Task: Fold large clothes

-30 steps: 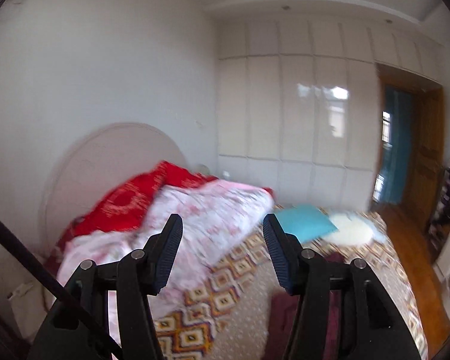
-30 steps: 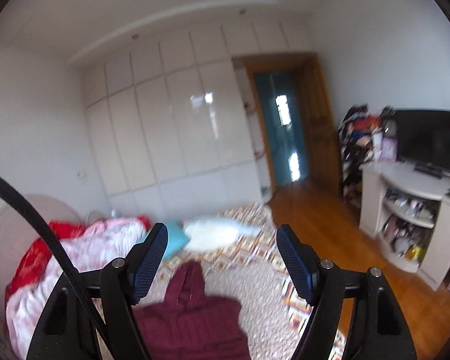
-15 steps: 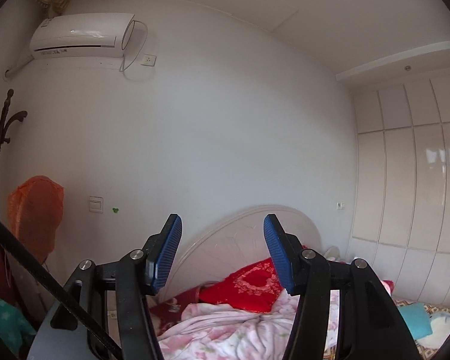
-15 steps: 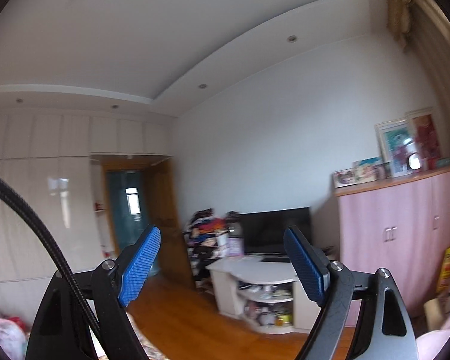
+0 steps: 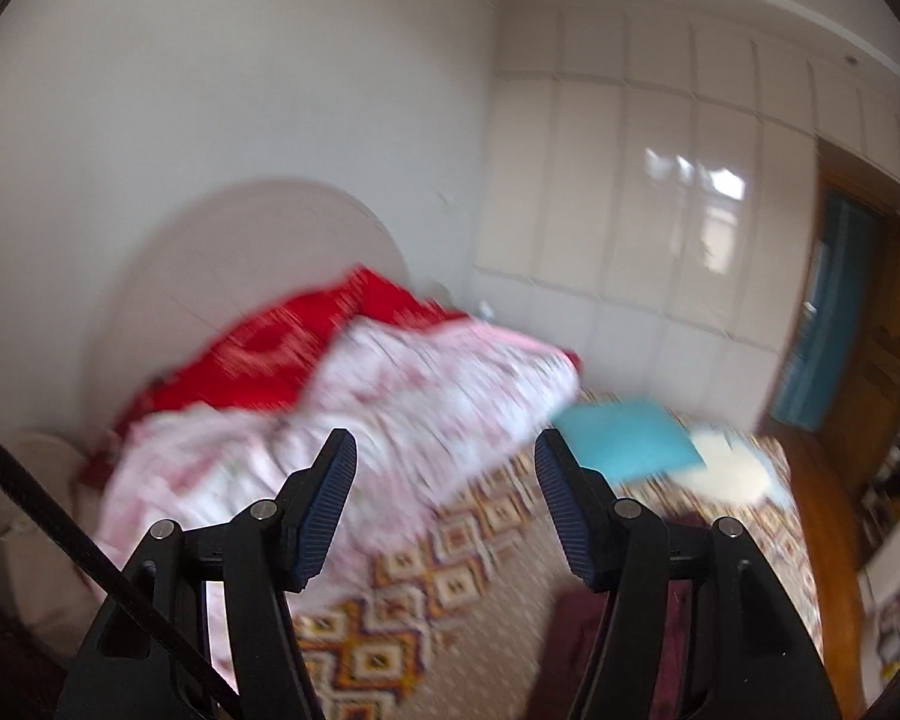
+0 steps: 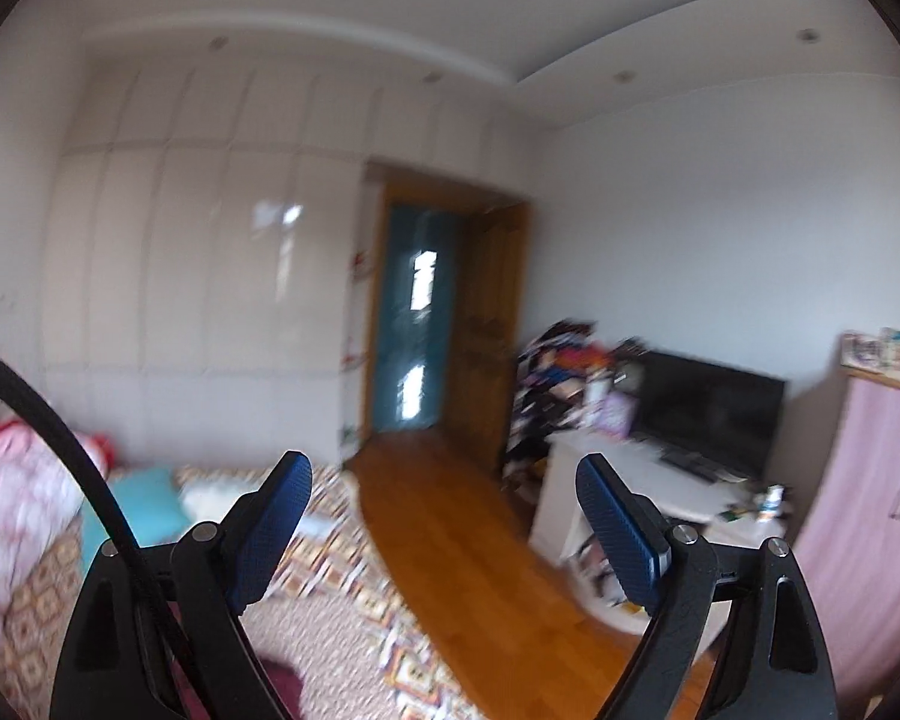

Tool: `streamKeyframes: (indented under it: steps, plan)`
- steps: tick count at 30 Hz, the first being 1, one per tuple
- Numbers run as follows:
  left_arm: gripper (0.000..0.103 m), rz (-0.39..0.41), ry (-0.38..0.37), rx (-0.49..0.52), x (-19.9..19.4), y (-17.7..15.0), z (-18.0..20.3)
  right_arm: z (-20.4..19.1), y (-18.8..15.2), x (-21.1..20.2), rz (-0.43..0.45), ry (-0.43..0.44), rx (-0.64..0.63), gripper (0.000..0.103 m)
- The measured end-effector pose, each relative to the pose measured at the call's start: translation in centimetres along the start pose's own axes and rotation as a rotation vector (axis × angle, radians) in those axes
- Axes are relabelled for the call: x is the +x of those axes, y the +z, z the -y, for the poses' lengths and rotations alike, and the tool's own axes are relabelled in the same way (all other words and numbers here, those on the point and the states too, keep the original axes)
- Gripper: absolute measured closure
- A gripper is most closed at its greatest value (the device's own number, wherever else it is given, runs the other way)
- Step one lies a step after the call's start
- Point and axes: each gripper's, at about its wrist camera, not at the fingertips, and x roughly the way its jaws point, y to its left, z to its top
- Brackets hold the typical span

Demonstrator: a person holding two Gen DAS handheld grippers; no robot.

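Pink quilt [image 5: 354, 420] on patterned bedspread [image 5: 486, 588] (blurred); television [image 6: 711, 414] opposite.

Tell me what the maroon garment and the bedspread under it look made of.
Maroon garment: only a blurred dark edge shows; material can't be judged. Bedspread: looks like matte woven or quilted fabric, with a speckled beige centre and a diamond-patterned border. Motion blur leaves it uncertain.

Right gripper [image 6: 444, 531] jaws apart, empty; wooden floor [image 6: 450, 546], TV [image 6: 711, 417] ahead.
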Motion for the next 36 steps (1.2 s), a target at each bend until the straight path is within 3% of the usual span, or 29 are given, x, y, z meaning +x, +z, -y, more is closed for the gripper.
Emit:
streamKeyframes:
  steps: [4, 8, 13, 18, 20, 23, 26, 29, 36]
  plan:
    - [0.042, -0.143, -0.127, 0.060, 6.6, -8.7, 3.1, -5.4, -7.0, 8.3, -0.166, 0.118, -0.084, 0.010]
    - [0.042, -0.255, -0.240, 0.086, 12.4, -18.2, 6.0, -10.2, -12.8, 16.1, -0.316, 0.228, -0.082, 0.010]
    - [0.042, -0.419, -0.364, 0.014, 20.1, -29.6, 10.2, -17.4, -20.2, 24.5, -0.457, 0.363, -0.060, 0.010]
    - [0.042, -0.515, -0.299, 0.034, 26.6, -40.2, 12.9, -26.0, -26.3, 30.8, -0.597, 0.512, -0.006, 0.026]
    - [0.042, -0.534, -0.291, 0.056, 27.8, -42.4, 13.6, -29.3, -28.5, 33.2, -0.640, 0.566, 0.028, 0.033]
    - [0.042, -0.534, -0.274, 0.081, 28.6, -44.7, 14.1, -34.4, -32.1, 37.3, -0.682, 0.601, 0.084, 0.033]
    - [0.040, -0.491, -0.262, 0.111, 28.1, -45.0, 14.1, -37.5, -34.5, 40.4, -0.719, 0.616, 0.137, 0.033]
    - [0.029, -0.449, -0.274, 0.106, 28.4, -46.0, 14.1, -40.2, -36.3, 43.5, -0.733, 0.618, 0.175, 0.033]
    - [0.022, -0.463, -0.277, 0.109, 28.9, -46.2, 14.3, -43.6, -37.8, 48.3, -0.724, 0.596, 0.208, 0.033]
